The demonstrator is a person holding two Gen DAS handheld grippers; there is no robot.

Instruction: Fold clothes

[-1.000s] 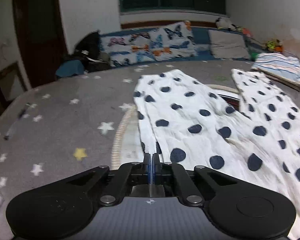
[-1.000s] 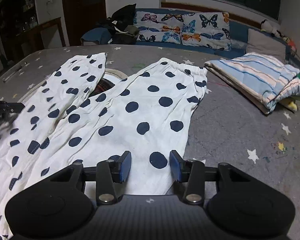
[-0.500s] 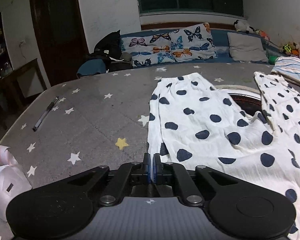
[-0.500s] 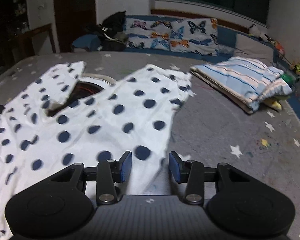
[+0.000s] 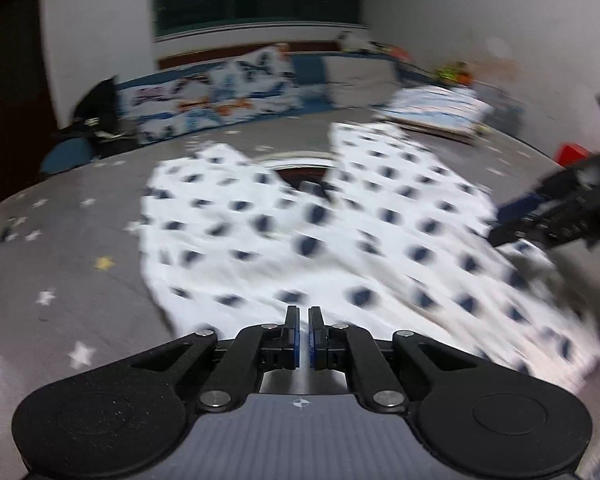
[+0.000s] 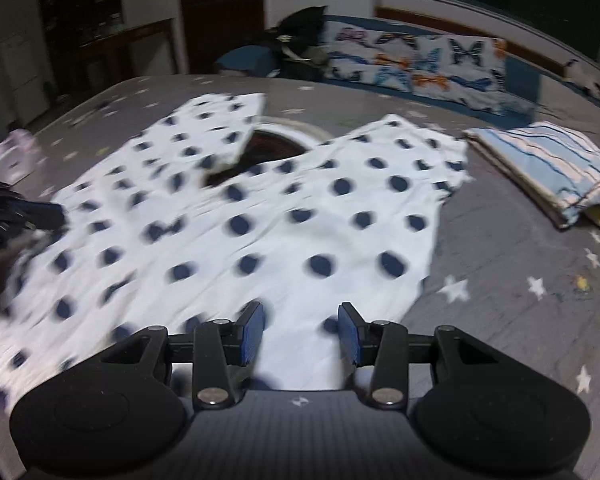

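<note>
Left gripper (image 5: 304, 334) hovers at the near hem of the polka-dot trousers (image 5: 340, 248) spread on the starry bed (image 5: 60, 240), jaws nearly together on nothing, right gripper (image 6: 300, 334) gaping over that hem: best pinch both corners evenly before lifting.

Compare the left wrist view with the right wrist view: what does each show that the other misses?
Only the left wrist view shows the left gripper with its fingers nearly closed, nothing visibly between them, plus a red object at the far right.

Only the right wrist view shows the right gripper wide open from behind and a pink-white item at the table's left edge.

Both show the polka-dot pants, the striped folded bundle and the butterfly pillows.
</note>
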